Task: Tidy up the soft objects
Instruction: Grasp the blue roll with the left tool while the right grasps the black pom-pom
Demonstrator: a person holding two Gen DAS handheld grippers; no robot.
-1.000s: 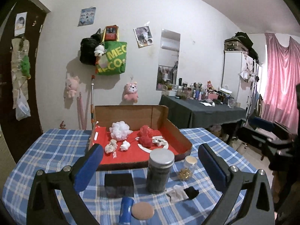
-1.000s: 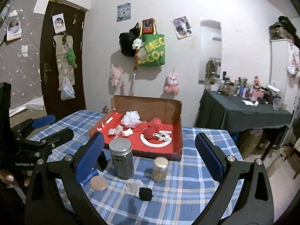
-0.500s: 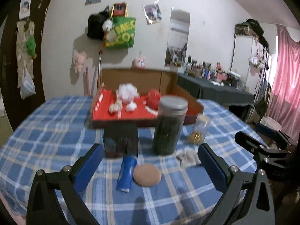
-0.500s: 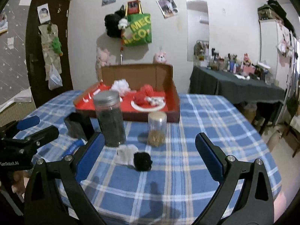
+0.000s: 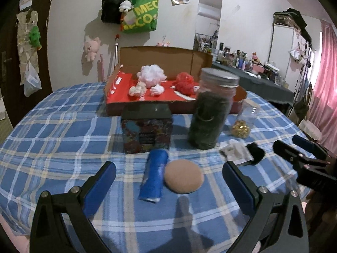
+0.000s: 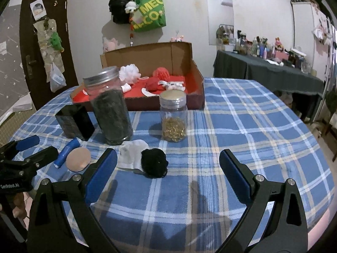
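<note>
Both grippers, left (image 5: pixel 168 176) and right (image 6: pixel 168 161), were spread wide and empty, lining up on the puff (image 5: pixel 183 176) and pompom (image 6: pixel 154 165), so next looked like closing gently

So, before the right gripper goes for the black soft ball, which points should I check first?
1. Right gripper open, holding nothing: ok.
2. Black soft ball lies free on the tablecloth, between the fingers' line of approach: ok.
3. White cloth touches the ball on its left and may be caught too: not ok.
4. Small jar stands upright behind the ball, apart from it: ok.
5. Left gripper open, over the round puff, away from the ball: ok.
6. Free room in the red box: ok.
</note>
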